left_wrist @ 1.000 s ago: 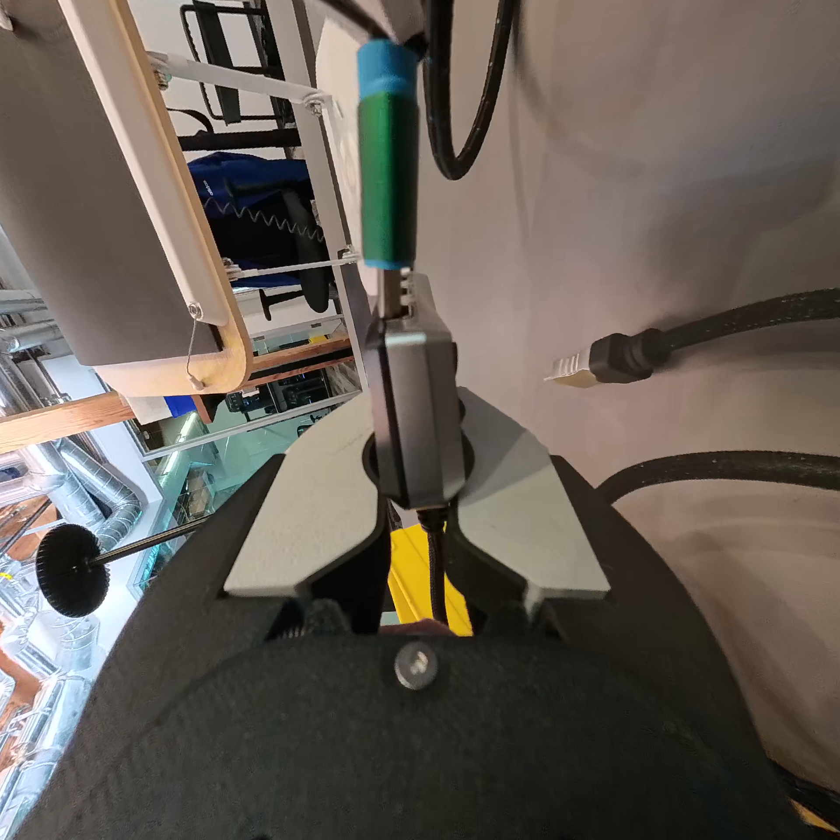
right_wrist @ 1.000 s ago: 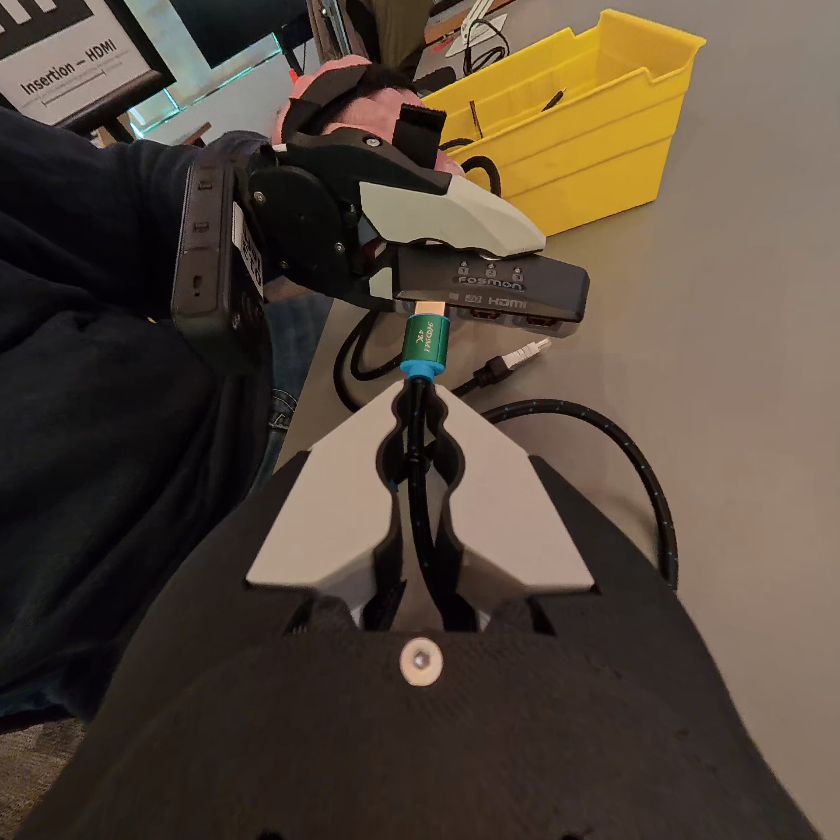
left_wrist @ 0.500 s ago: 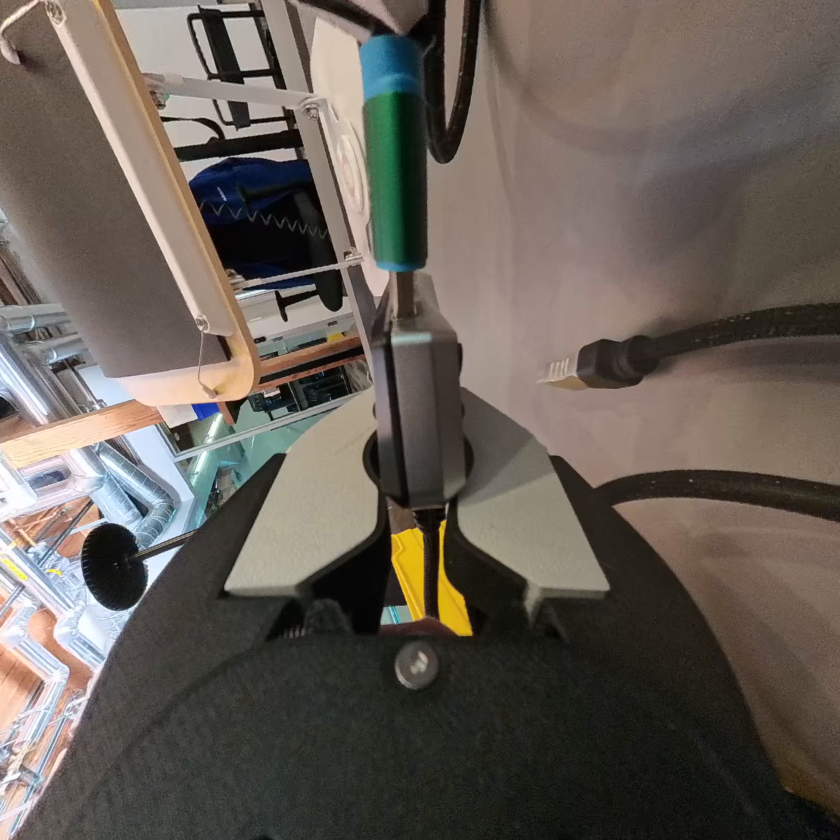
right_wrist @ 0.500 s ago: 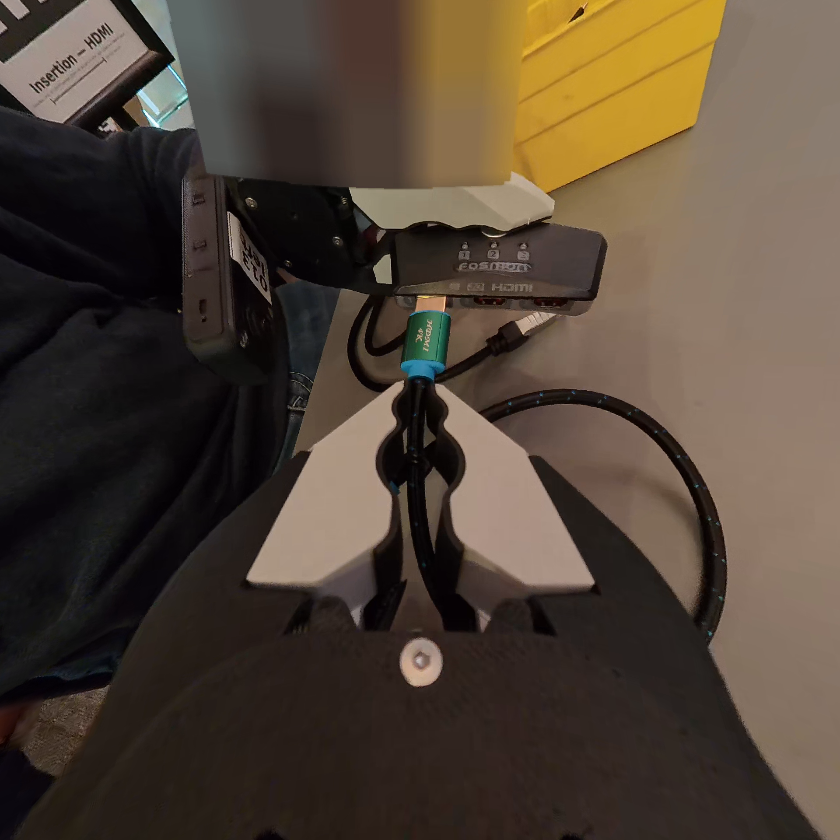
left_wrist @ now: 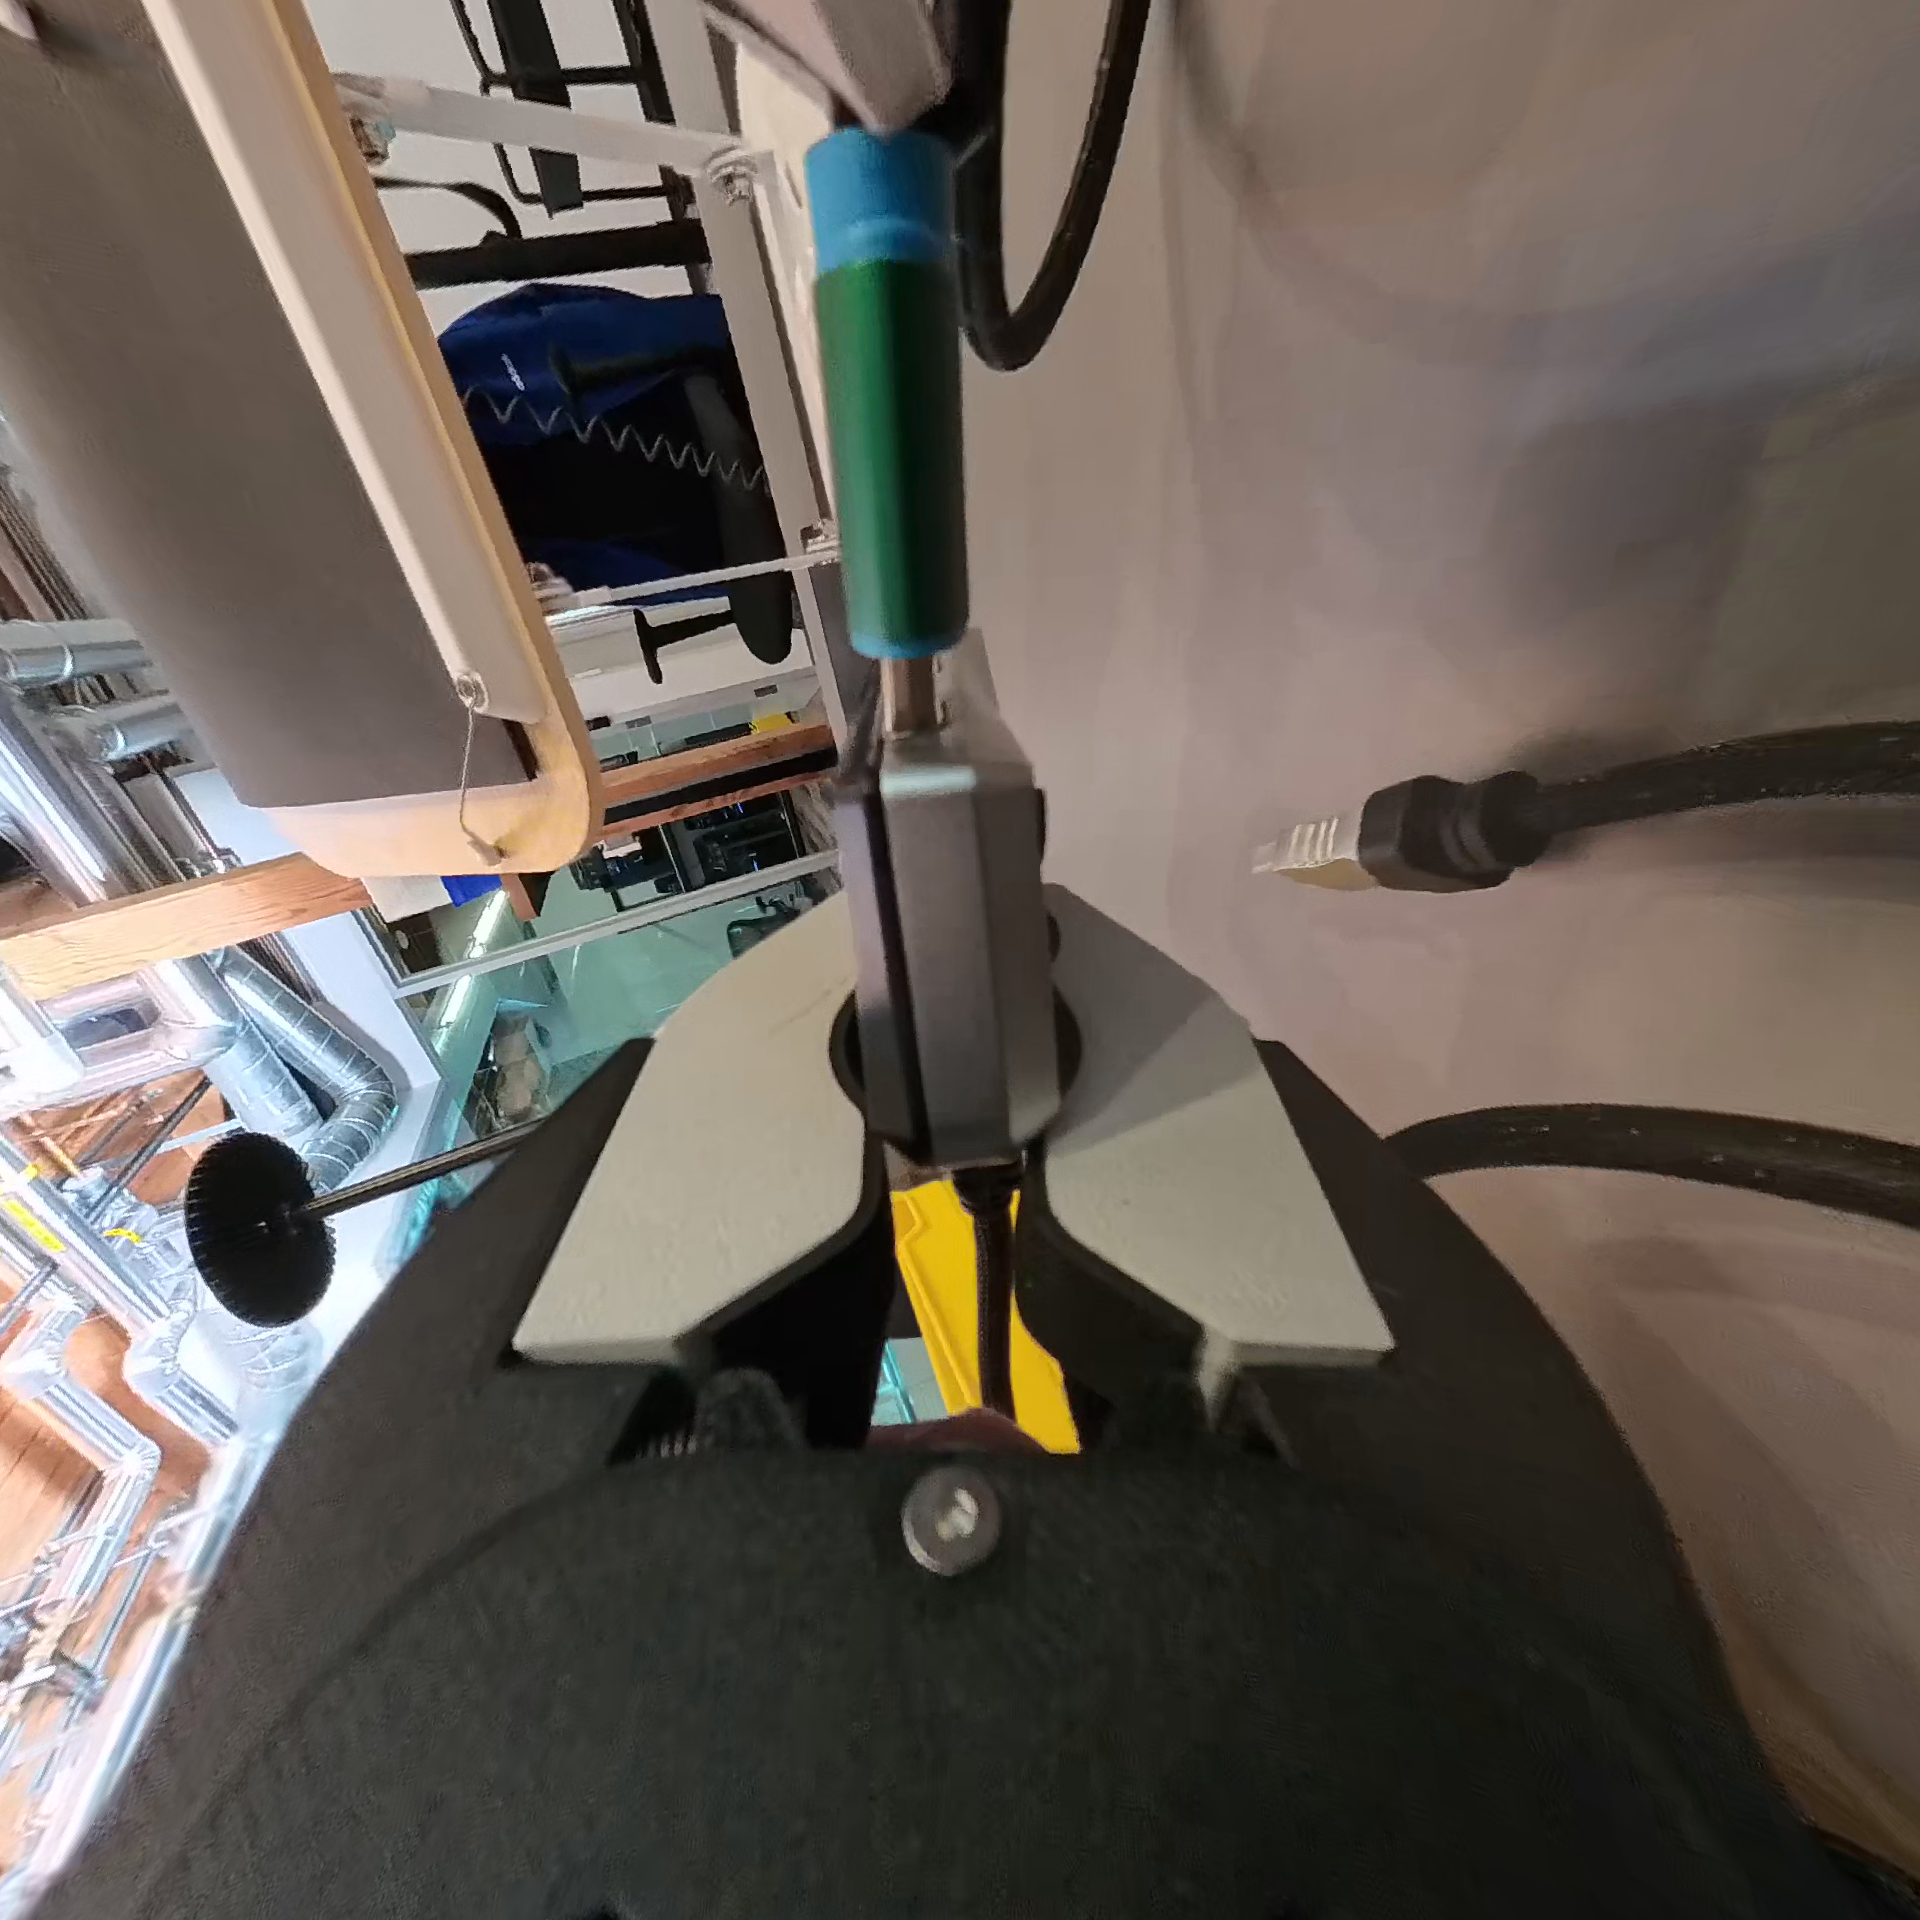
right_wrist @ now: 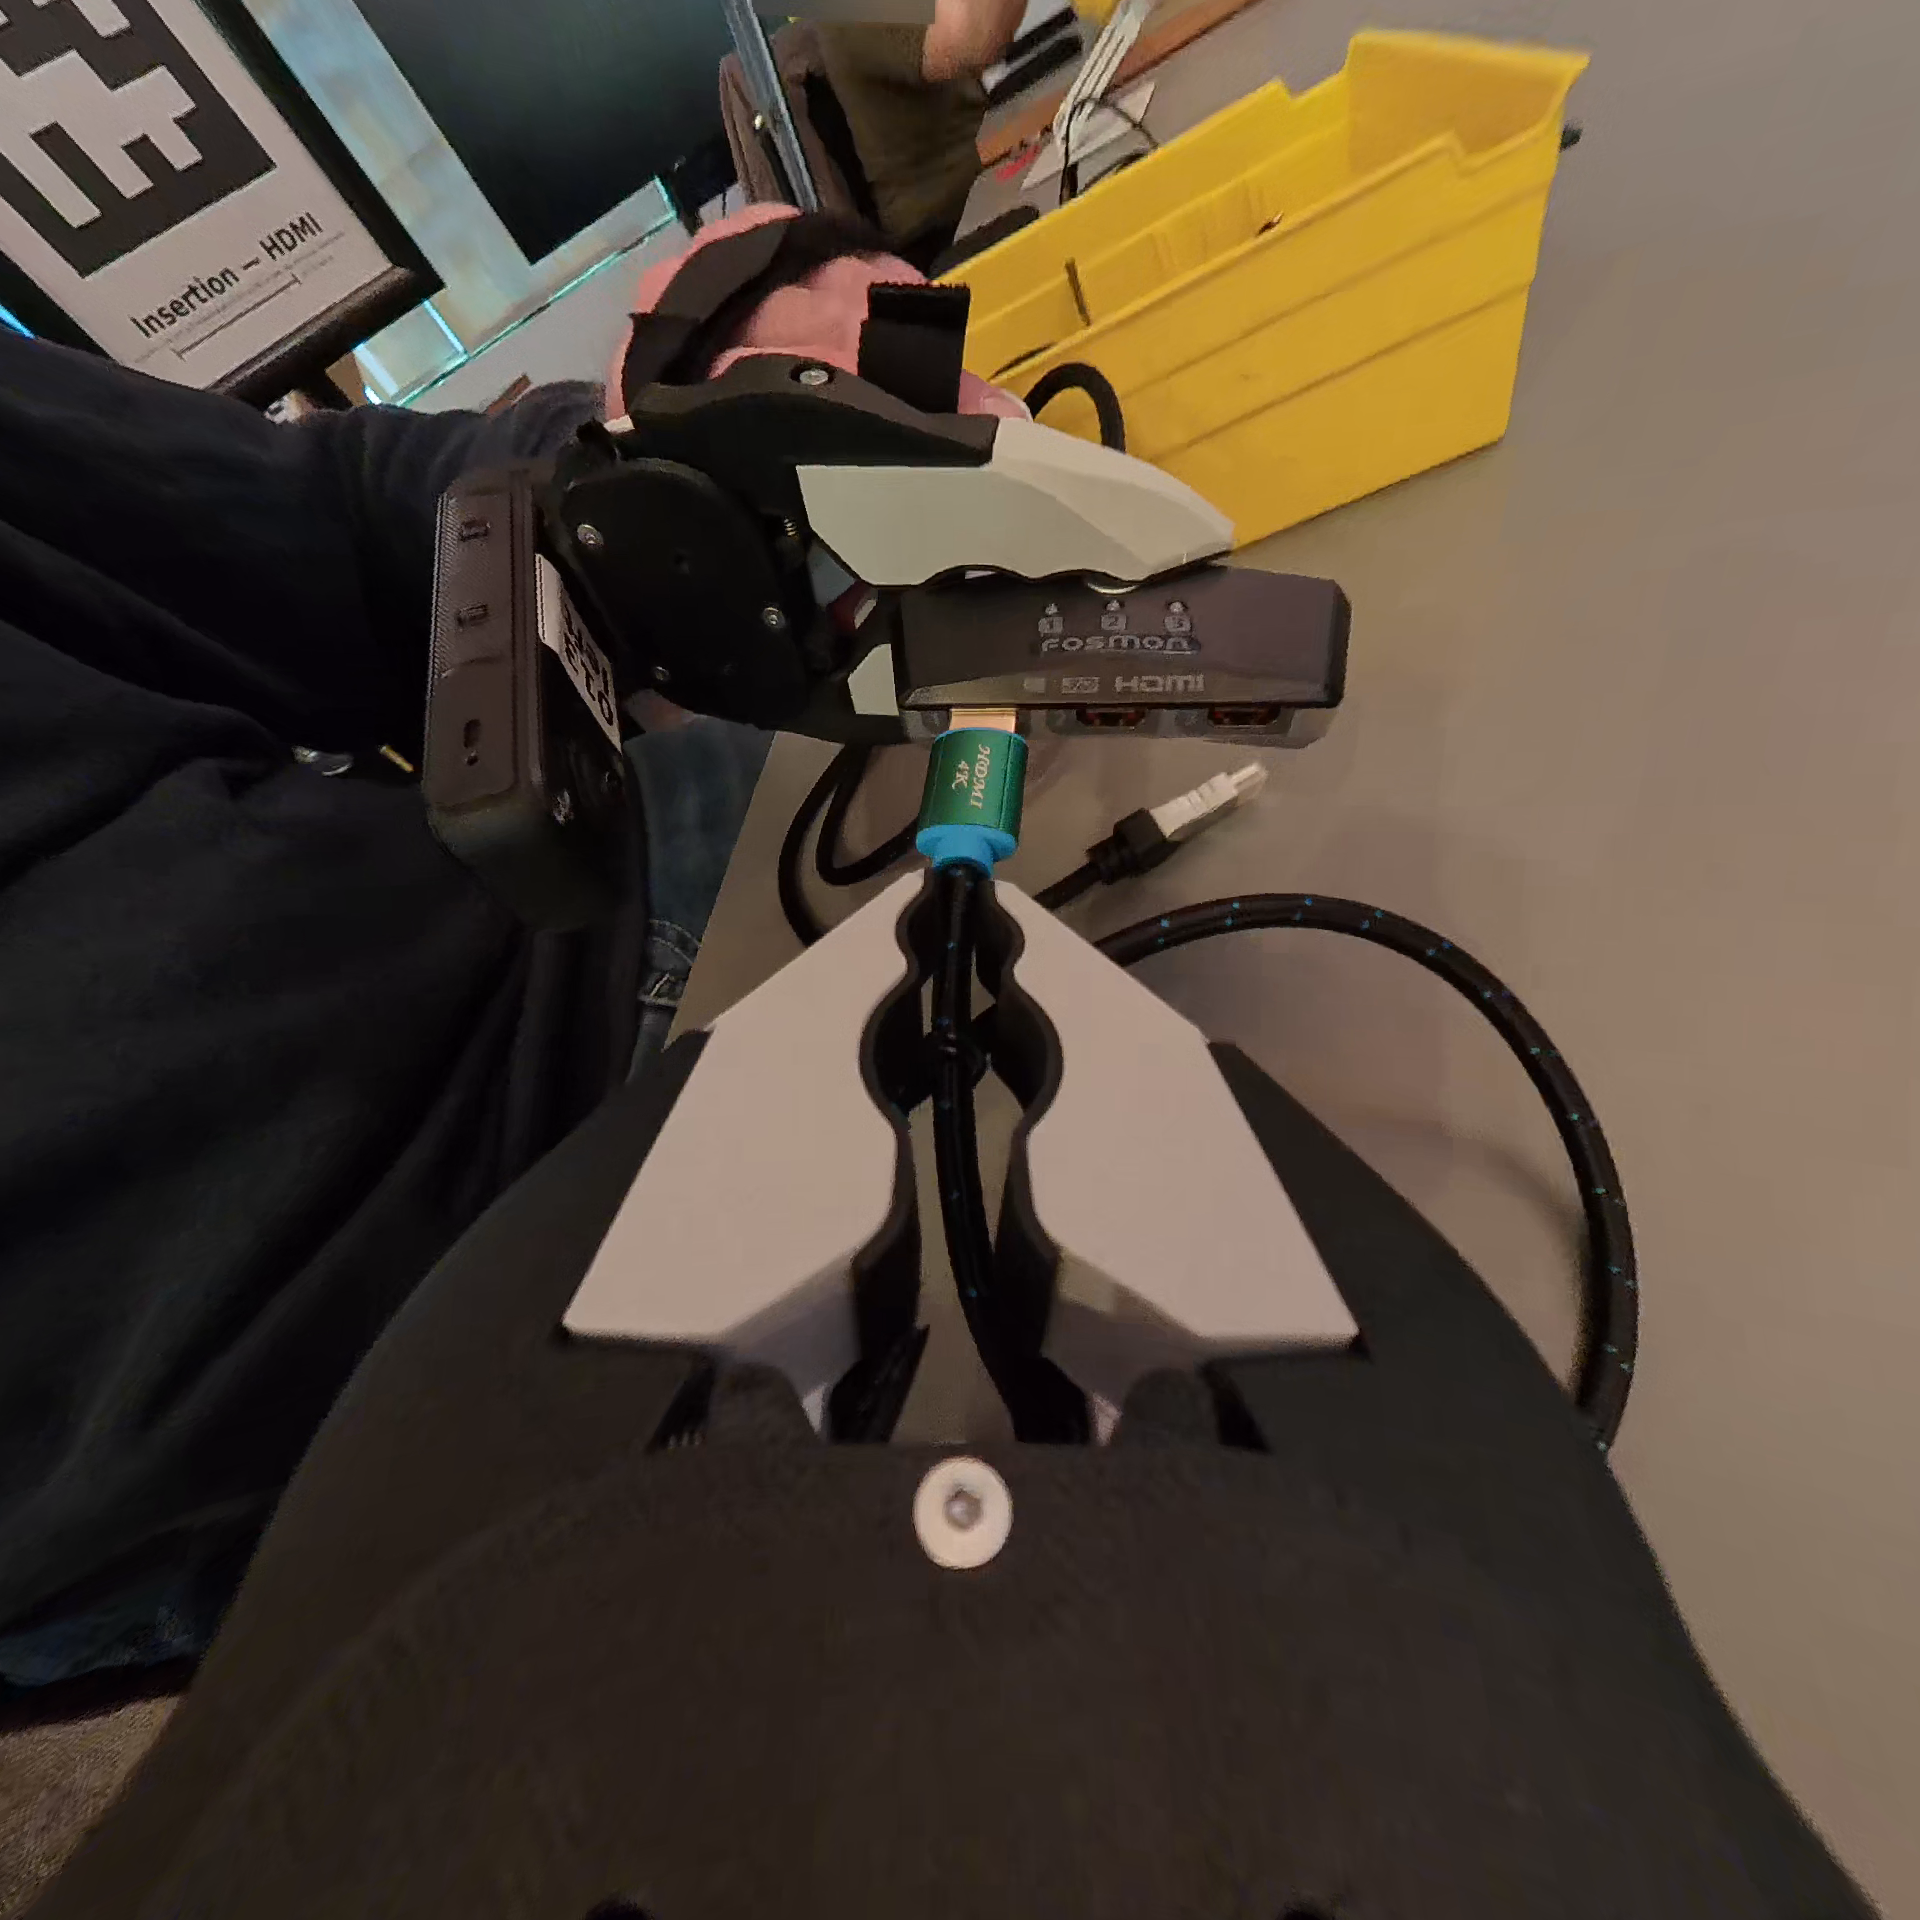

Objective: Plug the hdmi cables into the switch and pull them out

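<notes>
The left gripper (left_wrist: 951, 1023) is clamping the dark switch (left_wrist: 951, 961) edge-on, held above the grey table (left_wrist: 1455, 416). The right gripper (right_wrist: 961, 914) is pinching the braided black cable (right_wrist: 951, 1091) just behind the green plug (right_wrist: 971, 795).

The left wrist view is showing the switch only as a narrow slab, with the green plug (left_wrist: 888, 457) entering its far end. The right wrist view alone is showing the port face (right_wrist: 1122, 712): the plug is sitting in the leftmost port with a band of gold metal exposed, and two ports beside it are standing open. A second, black-bodied plug (right_wrist: 1179, 816) is lying loose on the table below the switch.

Compared with half a second earlier, the switch is sitting farther from the right camera, and the yellow bin (right_wrist: 1299, 281) is showing in full again.

The bin is standing behind the switch; its interior is mostly hidden, with a cable loop (right_wrist: 1070, 400) lying at its near end.
</notes>
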The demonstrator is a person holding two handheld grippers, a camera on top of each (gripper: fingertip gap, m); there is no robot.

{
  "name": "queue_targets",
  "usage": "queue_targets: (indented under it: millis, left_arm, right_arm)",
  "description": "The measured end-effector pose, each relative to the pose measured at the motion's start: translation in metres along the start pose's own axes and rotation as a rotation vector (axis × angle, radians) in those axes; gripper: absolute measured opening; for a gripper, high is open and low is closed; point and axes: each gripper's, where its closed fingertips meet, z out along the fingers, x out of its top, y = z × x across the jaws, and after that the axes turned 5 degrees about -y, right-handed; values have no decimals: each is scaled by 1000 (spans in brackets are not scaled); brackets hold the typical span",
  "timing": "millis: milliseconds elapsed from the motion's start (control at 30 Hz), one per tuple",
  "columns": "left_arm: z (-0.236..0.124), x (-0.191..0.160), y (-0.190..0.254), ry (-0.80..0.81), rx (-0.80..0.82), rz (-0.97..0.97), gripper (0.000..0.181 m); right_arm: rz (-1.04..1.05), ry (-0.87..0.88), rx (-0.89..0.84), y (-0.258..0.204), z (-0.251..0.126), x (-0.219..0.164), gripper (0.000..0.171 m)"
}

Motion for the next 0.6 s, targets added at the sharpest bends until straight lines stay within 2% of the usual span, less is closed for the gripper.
queue_targets:
  millis: [333, 600]
  left_arm:
    - [1, -6, -1, -26, -25, -66, 22]
    - [1, -7, -1, -35, -32, -86, 22]
  right_arm:
    - [-121, 90, -122, 3, -1, 11, 3]
    - [-112, 145, -126, 4, -1, 15, 3]
